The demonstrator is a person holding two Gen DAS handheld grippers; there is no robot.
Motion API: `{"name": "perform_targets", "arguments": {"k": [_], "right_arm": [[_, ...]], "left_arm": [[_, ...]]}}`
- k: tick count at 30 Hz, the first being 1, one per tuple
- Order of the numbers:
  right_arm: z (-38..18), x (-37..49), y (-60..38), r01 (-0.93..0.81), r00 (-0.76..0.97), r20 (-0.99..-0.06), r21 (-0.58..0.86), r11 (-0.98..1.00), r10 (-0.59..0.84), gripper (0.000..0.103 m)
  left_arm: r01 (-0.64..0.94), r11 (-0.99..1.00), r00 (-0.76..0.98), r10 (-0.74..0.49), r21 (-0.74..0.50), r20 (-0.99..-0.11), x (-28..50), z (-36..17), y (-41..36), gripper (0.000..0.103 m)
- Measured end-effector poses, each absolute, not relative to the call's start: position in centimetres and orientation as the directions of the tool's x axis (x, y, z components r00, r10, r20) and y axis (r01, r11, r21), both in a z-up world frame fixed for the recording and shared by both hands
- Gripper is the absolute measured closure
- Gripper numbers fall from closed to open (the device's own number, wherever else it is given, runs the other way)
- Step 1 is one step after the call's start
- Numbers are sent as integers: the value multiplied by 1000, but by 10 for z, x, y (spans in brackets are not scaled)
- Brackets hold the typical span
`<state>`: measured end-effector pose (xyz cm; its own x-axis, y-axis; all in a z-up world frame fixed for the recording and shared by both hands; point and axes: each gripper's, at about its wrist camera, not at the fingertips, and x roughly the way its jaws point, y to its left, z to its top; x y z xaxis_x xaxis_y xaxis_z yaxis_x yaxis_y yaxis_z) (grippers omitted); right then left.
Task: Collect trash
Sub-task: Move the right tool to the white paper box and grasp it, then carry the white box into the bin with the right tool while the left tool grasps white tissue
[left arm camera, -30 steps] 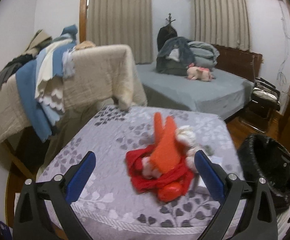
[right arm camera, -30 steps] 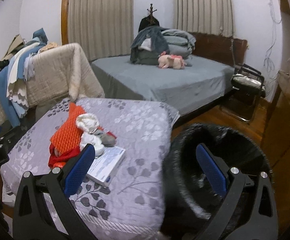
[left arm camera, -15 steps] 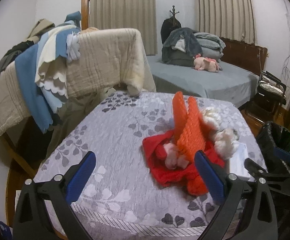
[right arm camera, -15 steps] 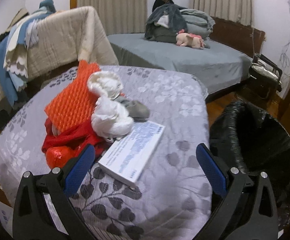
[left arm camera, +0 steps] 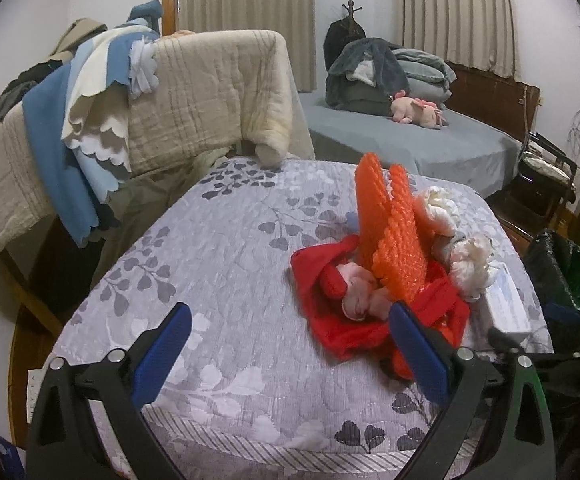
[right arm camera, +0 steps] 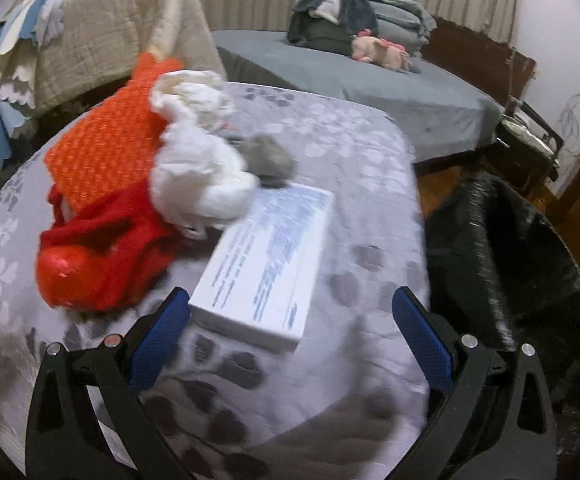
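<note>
The only print in view is on the white box point(right arm camera: 268, 264) lying on the table: several rows of blue lettering run along its top face, but motion blur smears them and no word, brand or number can be made out. In the left wrist view the same box point(left arm camera: 506, 300) shows only faint bluish marks on its top, perhaps the same lines of print, too small to read. Nothing else carries any legible text, label or sign.
</note>
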<state>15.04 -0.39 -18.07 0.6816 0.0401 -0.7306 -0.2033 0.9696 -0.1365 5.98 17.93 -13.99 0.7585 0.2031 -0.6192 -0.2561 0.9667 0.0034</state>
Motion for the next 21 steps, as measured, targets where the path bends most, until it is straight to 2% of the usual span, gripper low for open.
{"name": "perform_targets", "arguments": {"k": [4,8,10,12,16,18,21], "right_arm": [[-177,149,-20,-171,698,-716,-145,975,16,5],[-182,154,-17,-193,700,-712,-109,975,59,5],[-185,158,-13,-202,701,-709,-99,974,73,11],[-188,164,-10,-218,686,-720,-73,973,100,27],[-193,171,-10,-239,665,-735,-41,970,133,34],[-195,173,-10,-257,649,-745,-24,966,154,49],[-194,172,-14,-267,638,-750,-1,964,176,49]], "left_arm": [[-245,969,762,187,-9,-620,61,-142,173,6],[-242,970,764,176,-22,-621,62,-142,170,6],[-249,968,765,179,-27,-619,62,-140,170,6],[-254,966,766,178,-37,-617,62,-139,171,6],[-260,964,766,175,-48,-618,64,-138,172,6],[-257,965,768,171,-52,-617,65,-138,171,6],[-238,971,764,170,-28,-622,68,-138,164,6]]}}
